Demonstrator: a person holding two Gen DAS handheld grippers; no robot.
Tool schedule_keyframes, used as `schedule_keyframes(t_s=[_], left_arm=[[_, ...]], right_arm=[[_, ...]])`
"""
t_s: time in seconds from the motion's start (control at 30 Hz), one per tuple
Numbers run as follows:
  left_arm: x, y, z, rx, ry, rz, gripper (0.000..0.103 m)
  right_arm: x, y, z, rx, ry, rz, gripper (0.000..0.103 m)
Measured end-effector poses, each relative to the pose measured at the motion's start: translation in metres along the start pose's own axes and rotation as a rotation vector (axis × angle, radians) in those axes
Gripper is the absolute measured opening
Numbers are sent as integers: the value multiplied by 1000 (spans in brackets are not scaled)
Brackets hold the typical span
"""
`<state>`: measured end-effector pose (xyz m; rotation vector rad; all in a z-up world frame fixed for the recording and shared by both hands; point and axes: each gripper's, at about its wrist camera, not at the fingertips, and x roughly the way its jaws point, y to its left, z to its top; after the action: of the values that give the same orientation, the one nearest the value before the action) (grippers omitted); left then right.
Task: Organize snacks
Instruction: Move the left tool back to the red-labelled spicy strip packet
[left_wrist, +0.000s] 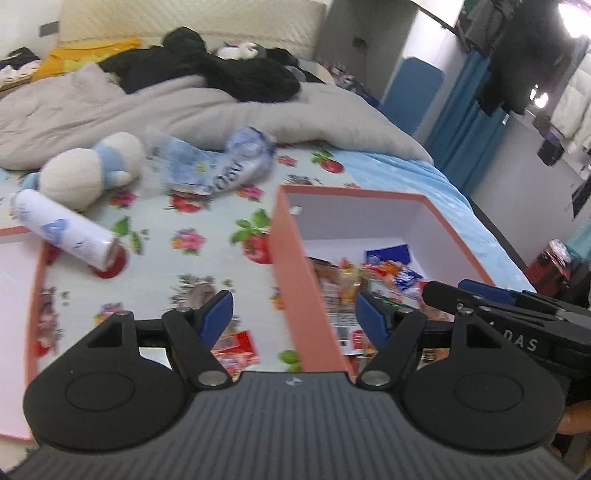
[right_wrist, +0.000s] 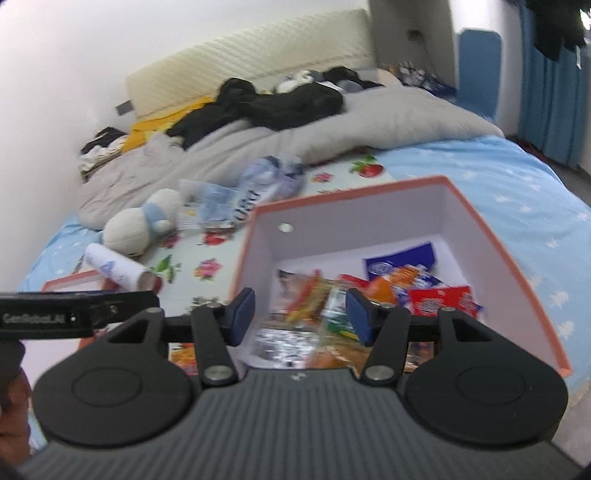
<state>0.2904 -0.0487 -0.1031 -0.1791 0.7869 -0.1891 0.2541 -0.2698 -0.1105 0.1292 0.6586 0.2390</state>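
Sorting status: snack packets are seen gathered in the orange box (right_wrist: 524, 280), which stands open on the bed (left_wrist: 207, 258).
Key relation: one red snack packet (left_wrist: 236, 349) is seen outside the box, on the floral sheet just beside its left wall, lying between the pads of the left tool (left_wrist: 293, 317) toward 7 o'clock of the tool's midpoint.
Packet long axis: judged to run roughly 9-to-3 across the left view; part is hidden by the tool body, so this is tentative.
Nearer hand: the left one is judged nearer to the loose packet; the box wall lies between it and the right tool (right_wrist: 301, 314).
Left tool state: jaws are held wide, nothing gripped.
Right tool state: jaws are parted to a middling gap over the box interior; no packet is pinched, the packets (right_wrist: 439, 301) lying below and beyond at 12 to 2 o'clock.
Count, boxes: one open box; one shallow orange tray or lid (left_wrist: 31, 321) at 9 o'clock in the left view.
Count, packets in box: several, overlapping and blurred; no exact count can be given.
Count, packets outside box: one seen.
Count, other items on bed: one white cylinder can (left_wrist: 62, 230), one plush toy (left_wrist: 85, 173), one crumpled blue-white plastic wrapper heap (left_wrist: 225, 166), all well apart at 10 to 12 o'clock.
Count, tools: two.
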Motion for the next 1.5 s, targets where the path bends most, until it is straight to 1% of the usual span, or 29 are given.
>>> schedule_keyframes(t_s=[0.13, 0.23, 0.37, 0.5, 0.77, 0.83, 0.97, 1.1, 1.2, 1.27, 1.37, 1.47, 1.5], left_arm=[[-15, 29, -15, -29, -13, 39, 77], [-23, 52, -31, -53, -9, 58, 77], [-27, 79, -54, -93, 10, 82, 77], [-27, 103, -77, -132, 34, 101, 77], [-16, 131, -116, -195, 75, 93, 75], [-11, 138, -126, -220, 85, 77, 73], [0, 152, -144, -303, 129, 41, 63], [10, 158, -158, -339, 160, 21, 56], [14, 159, -164, -353, 169, 3, 54], [17, 158, -167, -365, 170, -15, 53], [21, 155, -167, -384, 159, -64, 50], [27, 150, -164, -387, 149, -96, 47], [30, 148, -163, -385, 147, -107, 45]], right_arm=[[-5, 33, -10, -30, -29, 52, 57], [-6, 59, -23, -70, -32, 97, 57], [-6, 90, -41, -112, -31, 146, 57], [-5, 108, -60, -135, -24, 169, 57], [6, 126, -102, -156, 25, 187, 57], [9, 127, -114, -159, 42, 187, 57], [14, 124, -137, -148, 77, 181, 57], [18, 118, -151, -97, 109, 187, 57], [21, 112, -157, -37, 118, 167, 57], [26, 104, -160, 31, 143, 158, 57], [33, 95, -166, 112, 170, 141, 56], [39, 82, -172, 204, 195, 109, 56], [40, 77, -174, 240, 205, 107, 56]])
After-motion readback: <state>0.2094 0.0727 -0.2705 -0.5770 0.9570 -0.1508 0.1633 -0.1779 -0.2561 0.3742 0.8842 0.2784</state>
